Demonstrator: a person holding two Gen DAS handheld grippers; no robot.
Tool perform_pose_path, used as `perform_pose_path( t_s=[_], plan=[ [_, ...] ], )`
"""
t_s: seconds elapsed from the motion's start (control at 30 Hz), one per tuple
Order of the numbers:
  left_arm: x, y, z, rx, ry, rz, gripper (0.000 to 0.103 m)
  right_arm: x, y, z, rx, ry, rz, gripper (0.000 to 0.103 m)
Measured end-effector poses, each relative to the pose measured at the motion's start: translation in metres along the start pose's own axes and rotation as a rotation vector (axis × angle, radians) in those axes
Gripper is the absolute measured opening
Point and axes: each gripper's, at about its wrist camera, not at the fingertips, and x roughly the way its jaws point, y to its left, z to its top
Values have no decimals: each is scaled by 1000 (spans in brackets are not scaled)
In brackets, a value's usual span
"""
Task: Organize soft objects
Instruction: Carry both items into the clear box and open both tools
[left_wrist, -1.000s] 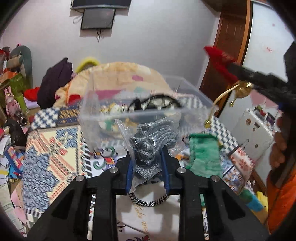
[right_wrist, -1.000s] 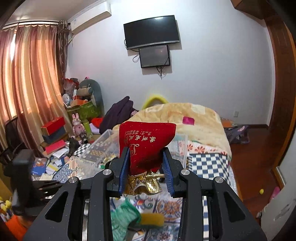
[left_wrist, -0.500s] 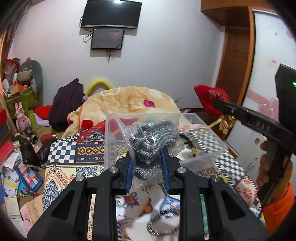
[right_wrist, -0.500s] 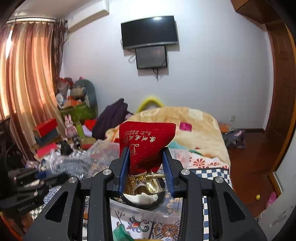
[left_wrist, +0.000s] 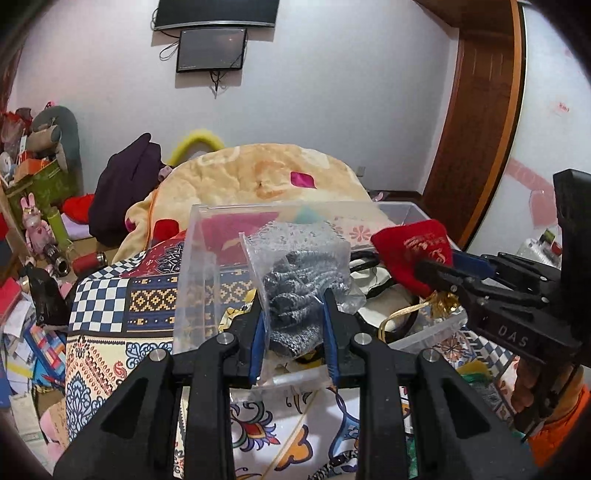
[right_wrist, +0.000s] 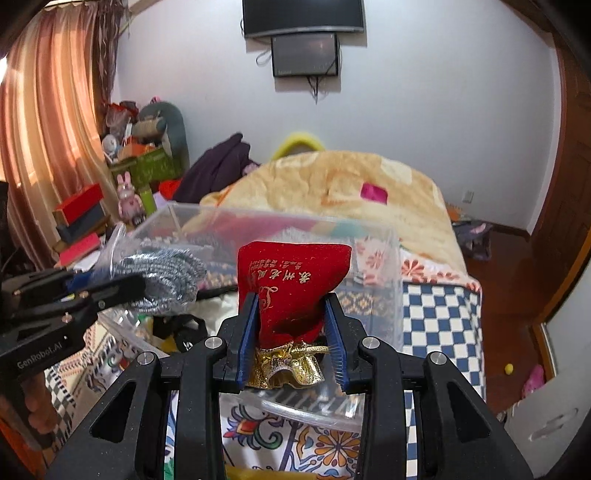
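- Both grippers have closed in over the clear plastic bin (left_wrist: 207, 266) since half a second ago, when the red pouch hung higher and farther to the right of the left wrist view; it now sits low over the bin's right half.
- Left gripper (left_wrist: 293, 325): its blue-padded jaws are clamped on a clear plastic bag of grey knitwear (left_wrist: 295, 280), held upright above the near edge of the bin, with the bag's top rising well past the fingertips.
- Right gripper (right_wrist: 291, 325): its jaws pinch a red velvet pouch (right_wrist: 291, 280) with gold lettering; the pouch's gold-trimmed neck (right_wrist: 284, 363) hangs down between the fingers, and its broad end points forward over the bin.
- Seen from the left wrist, the right gripper (left_wrist: 439, 273) reaches in from the right, carrying the red pouch (left_wrist: 410, 251) above the bin's contents, a pale item with dark straps (left_wrist: 373, 277) among them.
- Seen from the right wrist, the left gripper (right_wrist: 110, 288) enters from the left with the grey knit bundle (right_wrist: 166, 273) over the bin's left side; the two held items are near each other but apart.
- Bin and setting: the container rests on a patterned bedspread (left_wrist: 110, 325) of checks and florals, with a peach blanket (left_wrist: 258, 173) heaped behind it and two dark screens (right_wrist: 304, 37) on the white wall.
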Motion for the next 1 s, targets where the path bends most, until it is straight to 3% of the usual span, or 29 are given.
perform_pose_path(
  t_s=[0.2,0.3,0.37,0.6,0.77,1.0],
  plan=[
    [7,-4,-2,20,25,9,29,1,0,-3,-11,34,5,36],
    [7,-4,-3,18,39,3,39,-3,-1,-3,-16,35,1,44],
    [3,-3,-5,22,39,7,54,-3,0,0,-13,33,5,53],
    [-30,-9,-9,42,-35,17,61,-23,-1,2,-5,-17,14,57],
    [-57,-11,-14,42,-85,-8,67,-53,1,1,14,-103,22,73],
    [-71,-14,-38,52,-63,-52,69,-77,2,-14,68,-161,68,78]
  ],
)
